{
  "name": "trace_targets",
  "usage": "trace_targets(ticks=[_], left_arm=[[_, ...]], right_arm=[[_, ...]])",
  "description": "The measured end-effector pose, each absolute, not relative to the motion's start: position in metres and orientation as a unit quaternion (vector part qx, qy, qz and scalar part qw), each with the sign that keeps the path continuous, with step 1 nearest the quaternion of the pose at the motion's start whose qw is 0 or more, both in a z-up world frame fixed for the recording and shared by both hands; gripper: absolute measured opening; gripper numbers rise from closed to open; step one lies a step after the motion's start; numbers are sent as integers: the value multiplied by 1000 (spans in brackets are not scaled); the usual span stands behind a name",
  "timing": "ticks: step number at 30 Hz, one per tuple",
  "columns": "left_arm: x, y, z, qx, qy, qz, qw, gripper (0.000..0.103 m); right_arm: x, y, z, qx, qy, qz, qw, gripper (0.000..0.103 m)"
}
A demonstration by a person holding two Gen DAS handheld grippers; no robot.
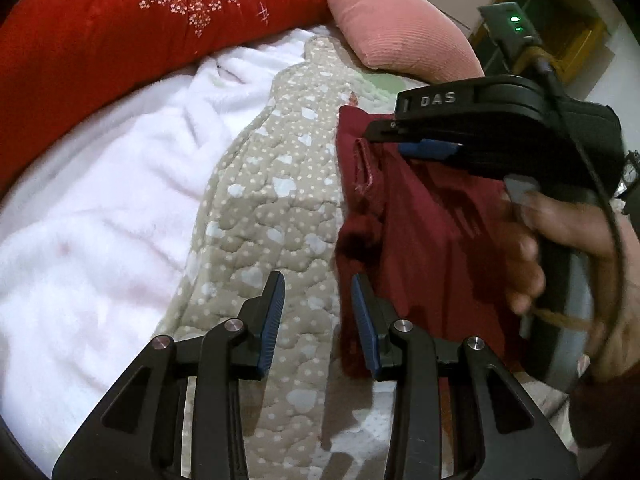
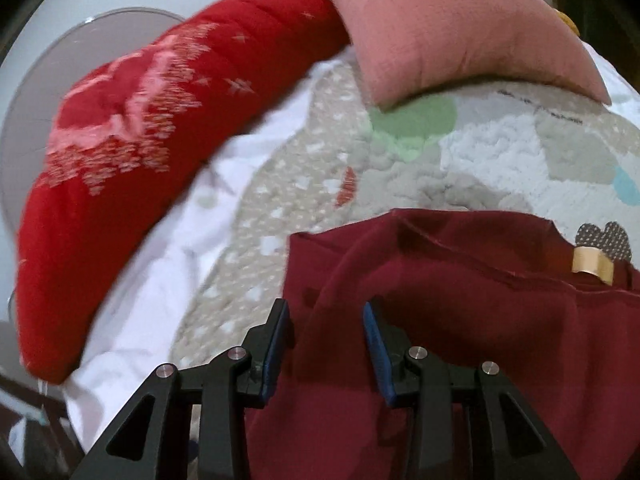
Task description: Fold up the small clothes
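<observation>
Maroon garment [image 2: 460,320] lay crumpled on bed quilt [image 1: 256,208] near pink pillow [image 2: 460,28] | step: between folds | left claw [image 1: 318,320], right claw [image 2: 326,344] spread, empty | next: pinch an edge.

My left tongs [image 1: 318,320]: black linkage arms, silver pivot screws, ribbed blue pads. My right tongs [image 1: 404,138]: black housing lettered "DAS", blue pad, grey handle behind them, black cable trailing rearward beside a dark red sleeve [image 1: 600,412].
</observation>
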State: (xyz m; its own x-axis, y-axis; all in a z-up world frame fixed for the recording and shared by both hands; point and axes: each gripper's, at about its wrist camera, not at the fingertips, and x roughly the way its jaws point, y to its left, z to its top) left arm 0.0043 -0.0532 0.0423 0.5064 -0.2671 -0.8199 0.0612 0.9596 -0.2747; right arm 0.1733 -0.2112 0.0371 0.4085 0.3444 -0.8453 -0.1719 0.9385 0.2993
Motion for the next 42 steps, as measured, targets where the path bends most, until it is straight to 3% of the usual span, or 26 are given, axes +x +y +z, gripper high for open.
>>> trace_targets(ticks=[1, 2, 3, 9, 15, 16, 19, 24, 26, 28, 30, 31, 32, 33, 37, 42], left_arm=[[4, -51, 42, -105, 487, -93, 862, 33], [4, -49, 43, -108, 486, -92, 862, 33], [5, -46, 43, -111, 485, -93, 862, 33], [6, -35, 49, -135, 470, -90, 868, 34], [5, -40, 53, -127, 459, -97, 874, 33], [4, -41, 54, -126, 457, -102, 875, 34], [0, -46, 61, -126, 440, -118, 881, 33], [-3, -56, 67, -127, 423, -138, 886, 33], [-2, -63, 65, -121, 425, -140, 886, 33], [-1, -70, 62, -112, 433, -143, 883, 33], [1, -79, 57, -101, 440, -145, 881, 33], [2, -82, 55, -97, 442, -145, 880, 33], [3, -86, 53, -91, 445, -144, 879, 33], [3, -89, 51, -85, 447, -144, 879, 33], [8, -93, 45, -81, 454, -142, 876, 34], [12, -90, 39, -87, 458, -131, 875, 47]], right_arm=[[176, -211, 35, 83, 518, 148, 839, 28], [178, -209, 33, 74, 513, 143, 843, 15], [179, -206, 33, 56, 509, 139, 848, 10], [178, -196, 55, 67, 472, 173, 862, 6], [180, -184, 25, 49, 486, 177, 854, 8], [174, -192, 31, 63, 478, 185, 856, 11], [148, -230, 53, 102, 466, 204, 855, 33], [96, -340, 90, 51, 409, 41, 910, 40], [86, -380, 96, 26, 392, -40, 919, 55], [85, -422, 92, 11, 394, -114, 912, 62], [92, -446, 79, 11, 418, -129, 899, 62], [97, -454, 69, 16, 434, -124, 892, 58], [99, -459, 63, 20, 445, -115, 888, 28], [99, -464, 56, 27, 456, -109, 883, 11], [87, -465, 62, 17, 434, -107, 895, 8], [103, -471, 33, 7, 467, -129, 875, 8]])
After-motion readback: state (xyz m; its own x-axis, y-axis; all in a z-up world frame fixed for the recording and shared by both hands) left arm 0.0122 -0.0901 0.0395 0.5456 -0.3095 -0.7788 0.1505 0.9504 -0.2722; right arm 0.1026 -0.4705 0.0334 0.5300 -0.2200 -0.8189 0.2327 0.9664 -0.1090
